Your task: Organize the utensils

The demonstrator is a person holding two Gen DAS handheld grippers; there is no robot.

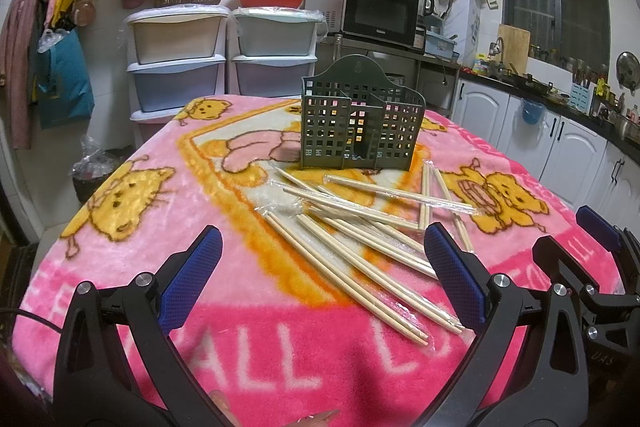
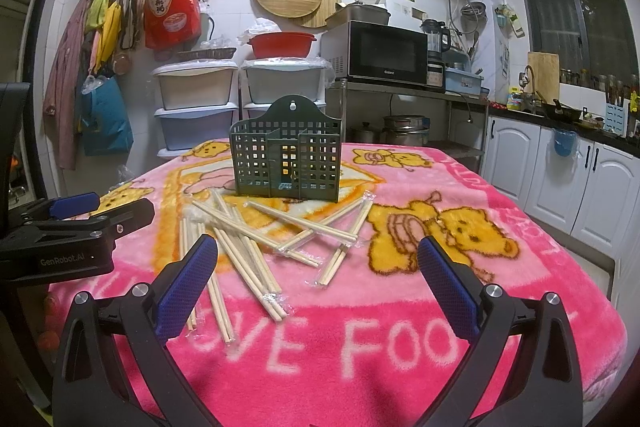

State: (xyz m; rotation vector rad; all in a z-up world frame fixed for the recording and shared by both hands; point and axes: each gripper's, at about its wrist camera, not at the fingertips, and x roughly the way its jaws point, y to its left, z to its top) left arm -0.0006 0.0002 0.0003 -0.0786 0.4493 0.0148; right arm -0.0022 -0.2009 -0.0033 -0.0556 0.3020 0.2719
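Where the pink cartoon-bear blanket (image 1: 132, 227) covers the table, the following items are recorded.

Item 1: green lattice utensil holder (image 1: 360, 131), plastic, upright, with a tall arched back panel bearing a hanging hole and partitioned compartments in front. It stands toward the far middle of the table. Its compartments appear to hold no utensils, though the lattice walls hide the bottoms.

Item 2: wooden chopsticks (image 1: 360, 227), many pairs, most in clear plastic sleeves. They lie in a loose, criss-crossed heap on the blanket just in front of the holder, pointing in several directions; some cross over others. None stands in the holder.

Item 3: left tongs (image 1: 322, 275), black frame with blue textured pads, spread wide and pinching nothing. They hover above the near side of the heap; the right-hand pad overlaps the ends of several chopsticks in the left wrist view, but whether it touches them cannot be told.

Item 4: right tongs (image 2: 318, 277), same make, likewise spread wide and holding nothing, poised over the near edge of the heap, to the right of the left tongs.

Background, well apart from the table: stacked plastic drawer units (image 2: 196, 107), a red basin (image 2: 282, 45) on top of them, a microwave (image 2: 380, 55) on a metal rack, and white kitchen cabinets (image 2: 560, 179) along the right wall.
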